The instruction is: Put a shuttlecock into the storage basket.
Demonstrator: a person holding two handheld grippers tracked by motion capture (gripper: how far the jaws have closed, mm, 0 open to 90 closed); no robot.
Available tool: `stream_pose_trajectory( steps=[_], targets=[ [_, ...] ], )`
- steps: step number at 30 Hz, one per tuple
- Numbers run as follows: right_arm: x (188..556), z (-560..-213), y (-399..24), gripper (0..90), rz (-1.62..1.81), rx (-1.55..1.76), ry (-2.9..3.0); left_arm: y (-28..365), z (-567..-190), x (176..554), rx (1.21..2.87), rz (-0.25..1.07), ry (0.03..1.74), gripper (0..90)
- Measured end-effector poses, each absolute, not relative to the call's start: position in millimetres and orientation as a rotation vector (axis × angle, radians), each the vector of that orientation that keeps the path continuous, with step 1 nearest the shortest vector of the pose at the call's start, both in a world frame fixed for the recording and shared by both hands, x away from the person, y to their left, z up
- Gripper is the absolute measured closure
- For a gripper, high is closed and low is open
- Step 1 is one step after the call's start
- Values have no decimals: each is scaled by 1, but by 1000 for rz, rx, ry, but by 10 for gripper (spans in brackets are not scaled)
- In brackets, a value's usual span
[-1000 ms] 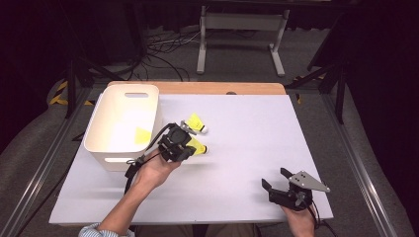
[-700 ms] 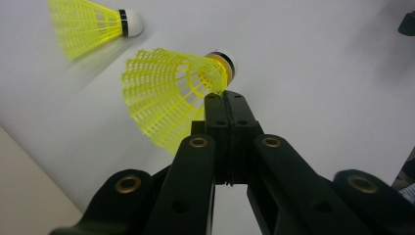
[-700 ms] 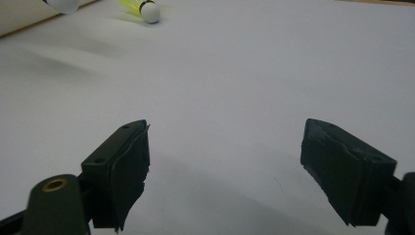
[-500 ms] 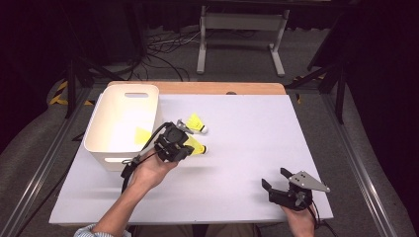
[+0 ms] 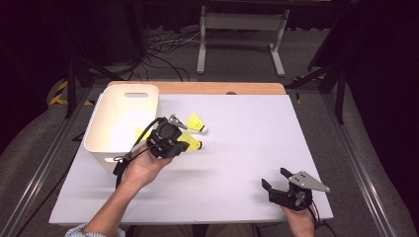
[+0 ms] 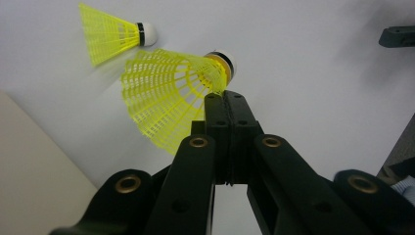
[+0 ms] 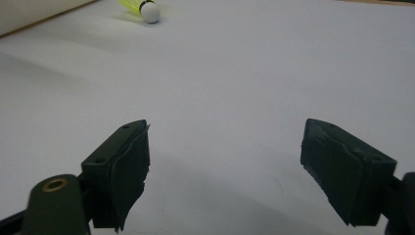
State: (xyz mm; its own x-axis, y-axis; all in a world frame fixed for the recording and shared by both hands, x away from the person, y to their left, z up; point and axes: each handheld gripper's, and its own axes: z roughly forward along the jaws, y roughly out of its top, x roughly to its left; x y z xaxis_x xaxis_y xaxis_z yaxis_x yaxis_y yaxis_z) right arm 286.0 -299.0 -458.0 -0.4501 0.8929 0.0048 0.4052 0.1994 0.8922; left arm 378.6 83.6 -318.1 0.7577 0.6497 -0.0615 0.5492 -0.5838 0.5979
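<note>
Yellow plastic shuttlecock (image 6: 171,98), mesh skirt fanned toward the camera in the left gripper view, pinched at the skirt's edge near its cork by the left gripper (image 6: 226,98), whose black jaws are pressed together on it. From above, the left gripper (image 5: 168,140) sits just beside the near right corner of the white plastic bin (image 5: 101,140), with the held shuttlecock (image 5: 191,144) sticking out past its tips toward the table's middle. A second yellow shuttlecock (image 5: 196,123) lies on the white tabletop (image 5: 247,138) just beyond the held one, apart from it, white cork pointing away from the bin; in the left gripper view it (image 6: 115,33) lies above and left of the jaw tips. A yellow piece is visible inside the bin close to the gripper; what it is cannot be told. Right gripper (image 5: 278,178) rests low at the table's near right edge, well apart from the left, jaws spread wide with nothing between them; bare tabletop (image 7: 244,73) lies ahead of them.
</note>
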Motion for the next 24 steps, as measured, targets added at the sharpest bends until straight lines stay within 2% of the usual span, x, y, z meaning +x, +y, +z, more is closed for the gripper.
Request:
stream_pose_trajectory(
  steps=[24],
  targets=[
    [285, -458, -299, 191, 1208, 1200, 1949, 103, -292, 382, 2285, 224, 912, 900]
  ],
)
